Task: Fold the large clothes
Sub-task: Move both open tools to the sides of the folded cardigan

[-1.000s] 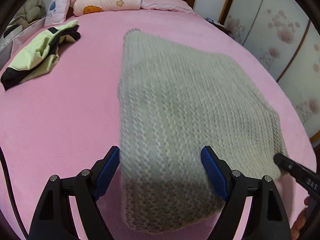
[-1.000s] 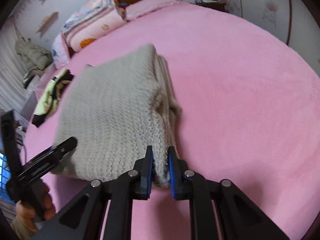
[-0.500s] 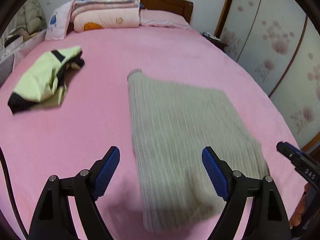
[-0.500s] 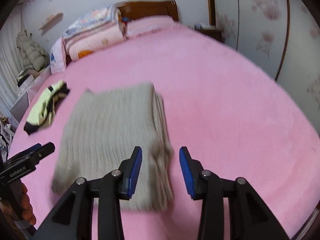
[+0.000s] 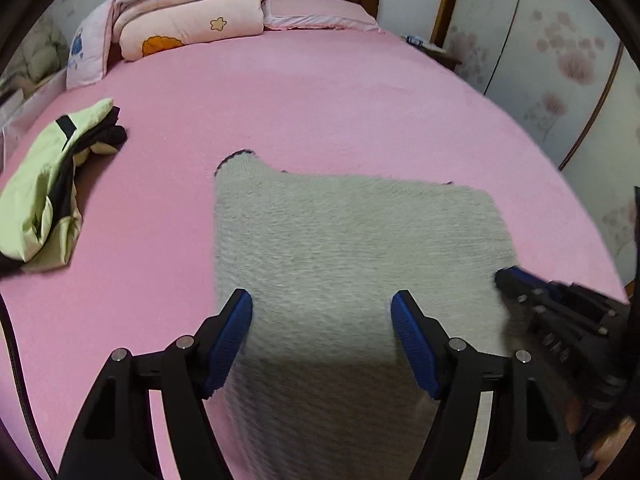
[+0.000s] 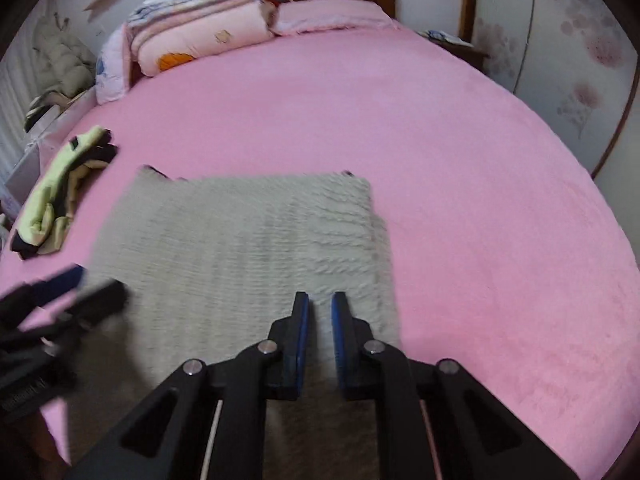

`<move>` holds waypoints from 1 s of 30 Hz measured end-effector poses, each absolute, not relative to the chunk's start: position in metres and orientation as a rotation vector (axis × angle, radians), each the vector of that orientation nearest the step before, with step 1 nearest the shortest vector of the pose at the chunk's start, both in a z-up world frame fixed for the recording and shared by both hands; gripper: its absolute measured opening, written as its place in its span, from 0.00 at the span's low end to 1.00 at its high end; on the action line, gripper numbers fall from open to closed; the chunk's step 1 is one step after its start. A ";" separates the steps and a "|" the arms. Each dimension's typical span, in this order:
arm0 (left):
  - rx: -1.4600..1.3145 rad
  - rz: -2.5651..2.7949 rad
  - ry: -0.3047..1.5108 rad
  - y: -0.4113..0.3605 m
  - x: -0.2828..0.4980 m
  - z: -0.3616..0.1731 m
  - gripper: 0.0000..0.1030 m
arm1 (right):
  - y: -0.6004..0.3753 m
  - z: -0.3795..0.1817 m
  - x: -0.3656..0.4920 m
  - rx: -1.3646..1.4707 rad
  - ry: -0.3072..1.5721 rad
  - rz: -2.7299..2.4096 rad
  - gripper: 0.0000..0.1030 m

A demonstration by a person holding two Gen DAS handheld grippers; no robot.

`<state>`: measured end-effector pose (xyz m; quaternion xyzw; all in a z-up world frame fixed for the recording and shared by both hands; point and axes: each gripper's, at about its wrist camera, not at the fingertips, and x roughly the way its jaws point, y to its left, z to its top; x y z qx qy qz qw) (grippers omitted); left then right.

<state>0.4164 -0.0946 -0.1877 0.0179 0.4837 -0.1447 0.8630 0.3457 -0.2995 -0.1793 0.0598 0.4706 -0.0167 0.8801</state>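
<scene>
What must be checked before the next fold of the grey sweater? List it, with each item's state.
1. Grey sweater lies flat on the pink bed: ok.
2. Left gripper is open over the sweater; its jaws have just been closing a little, with nothing pinched: ok.
3. Right gripper is shut; whether it pinches fabric: cannot tell.
4. Green jacket lies apart from the sweater: ok.
5. Sweater's near edge lined up; it runs out of view: cannot tell.

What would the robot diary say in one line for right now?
scene: grey knitted sweater folded on pink bed | left gripper: jaws open, closing, over sweater | right gripper: jaws shut, empty | yellow-green garment aside
</scene>
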 end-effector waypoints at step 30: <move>0.052 -0.297 1.061 -0.072 0.358 -0.138 0.81 | -0.317 -0.115 0.265 0.293 0.975 0.093 0.28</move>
